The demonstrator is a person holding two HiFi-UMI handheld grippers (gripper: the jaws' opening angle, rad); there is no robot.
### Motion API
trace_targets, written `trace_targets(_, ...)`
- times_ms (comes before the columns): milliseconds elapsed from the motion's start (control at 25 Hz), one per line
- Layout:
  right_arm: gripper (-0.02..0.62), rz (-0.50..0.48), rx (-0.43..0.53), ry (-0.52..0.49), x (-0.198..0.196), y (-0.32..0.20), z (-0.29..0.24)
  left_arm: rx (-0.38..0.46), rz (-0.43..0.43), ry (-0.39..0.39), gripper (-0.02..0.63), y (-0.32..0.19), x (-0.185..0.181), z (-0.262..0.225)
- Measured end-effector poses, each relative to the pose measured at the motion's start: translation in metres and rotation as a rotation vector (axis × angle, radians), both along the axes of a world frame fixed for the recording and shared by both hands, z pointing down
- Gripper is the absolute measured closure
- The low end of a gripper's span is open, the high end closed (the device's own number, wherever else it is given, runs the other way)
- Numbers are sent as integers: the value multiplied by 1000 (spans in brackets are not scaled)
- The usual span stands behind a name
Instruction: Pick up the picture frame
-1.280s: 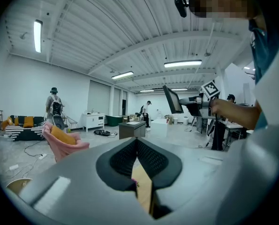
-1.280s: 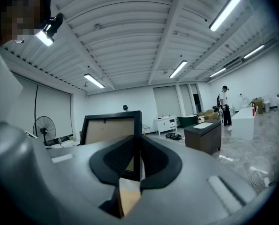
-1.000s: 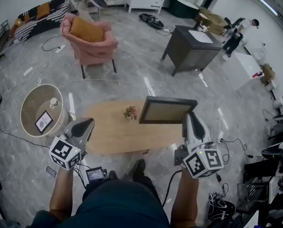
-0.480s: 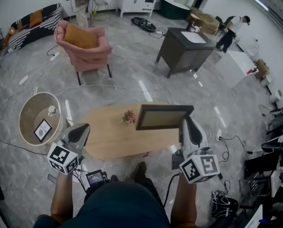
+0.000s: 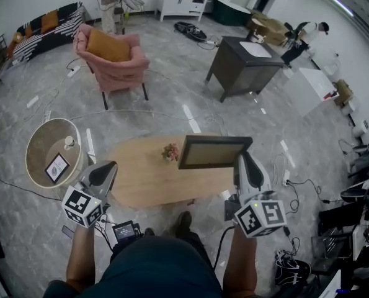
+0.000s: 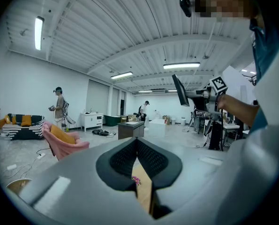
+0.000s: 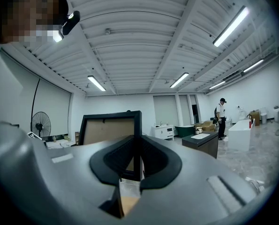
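Two grippers are in play. The right gripper (image 5: 243, 158) has its fingers (image 7: 156, 161) closed on the right edge of the picture frame (image 5: 213, 152), which is held in the air over the right part of the oval wooden surface (image 5: 144, 180), its pale brown panel toward the person. The left gripper (image 5: 107, 166) hangs over the near left edge of that surface, its fingers (image 6: 121, 160) together at the tips with nothing between them. A small bunch of pink flowers (image 5: 170, 151) stands on the surface just left of the frame. Well to the left, a round rimmed basket table (image 5: 30, 143) holds a small dark-edged card (image 5: 57, 167) and a small white object (image 5: 69, 143), apart from each other. Farther off, a pink armchair (image 5: 119, 70) holds an orange cushion (image 5: 107, 45).
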State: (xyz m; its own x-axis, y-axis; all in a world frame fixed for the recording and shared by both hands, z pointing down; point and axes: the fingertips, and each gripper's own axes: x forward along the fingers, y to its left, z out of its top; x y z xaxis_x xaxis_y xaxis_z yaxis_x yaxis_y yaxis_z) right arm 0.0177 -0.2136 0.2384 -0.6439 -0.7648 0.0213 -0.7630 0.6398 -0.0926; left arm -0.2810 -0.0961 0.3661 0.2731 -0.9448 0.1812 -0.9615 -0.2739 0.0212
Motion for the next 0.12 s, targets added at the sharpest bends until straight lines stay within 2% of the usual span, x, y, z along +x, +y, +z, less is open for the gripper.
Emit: trace_targets(120, 543, 0, -3, 4, 2, -1, 1, 1, 1, -1, 609, -1, 2, 1)
